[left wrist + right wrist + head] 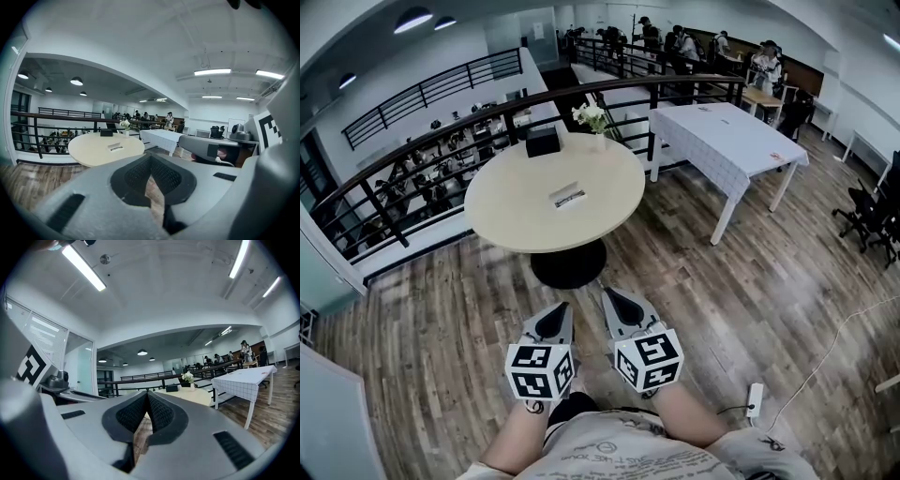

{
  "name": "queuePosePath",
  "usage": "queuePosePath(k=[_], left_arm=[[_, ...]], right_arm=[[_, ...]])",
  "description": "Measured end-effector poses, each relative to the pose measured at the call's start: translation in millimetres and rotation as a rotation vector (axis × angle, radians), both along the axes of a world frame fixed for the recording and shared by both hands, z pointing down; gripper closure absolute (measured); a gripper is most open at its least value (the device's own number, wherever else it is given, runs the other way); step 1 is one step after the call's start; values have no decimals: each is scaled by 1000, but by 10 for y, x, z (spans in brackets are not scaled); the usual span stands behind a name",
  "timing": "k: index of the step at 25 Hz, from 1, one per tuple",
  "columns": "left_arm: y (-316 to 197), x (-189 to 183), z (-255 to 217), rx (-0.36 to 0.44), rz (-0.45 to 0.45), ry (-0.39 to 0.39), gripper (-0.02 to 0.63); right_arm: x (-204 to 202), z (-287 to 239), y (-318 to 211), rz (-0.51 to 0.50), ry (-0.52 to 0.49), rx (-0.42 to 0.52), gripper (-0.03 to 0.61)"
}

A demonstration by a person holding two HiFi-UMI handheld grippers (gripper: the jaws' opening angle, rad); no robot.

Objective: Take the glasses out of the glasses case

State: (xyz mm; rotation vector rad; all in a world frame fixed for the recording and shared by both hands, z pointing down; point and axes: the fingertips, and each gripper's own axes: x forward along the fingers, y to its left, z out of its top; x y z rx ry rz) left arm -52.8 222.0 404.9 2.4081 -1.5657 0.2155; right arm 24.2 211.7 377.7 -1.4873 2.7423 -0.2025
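A round beige table (516,211) stands ahead of me. Near its middle lies a small flat pale object with a dark strip (568,196), too small to identify; it also shows in the left gripper view (116,147). A black box (543,141) sits at the table's far edge. My left gripper (558,309) and right gripper (610,294) hang side by side over the floor, well short of the table, close to my body. Both are shut with nothing between the jaws, as seen close up for the left gripper (151,158) and the right gripper (147,397).
A vase of white flowers (593,117) stands beside the black box. A rectangular table with a white checked cloth (727,136) is to the right. A dark railing (412,159) curves behind the round table. People stand at the far back. A cable and power strip (755,398) lie on the wooden floor.
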Motion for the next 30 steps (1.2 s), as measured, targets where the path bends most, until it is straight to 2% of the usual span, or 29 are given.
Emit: queuePosePath(k=[14, 24, 30], left_arm=[[-498, 118, 56, 10, 19, 17, 600], [-1215, 105, 150, -1, 32, 34, 600], [-1743, -51, 176, -28, 22, 46, 600]], right_arm=[[49, 85, -445, -10, 1, 4, 565], [33, 182, -1166, 1, 8, -22, 565], [-168, 190, -1681, -25, 22, -43, 563]])
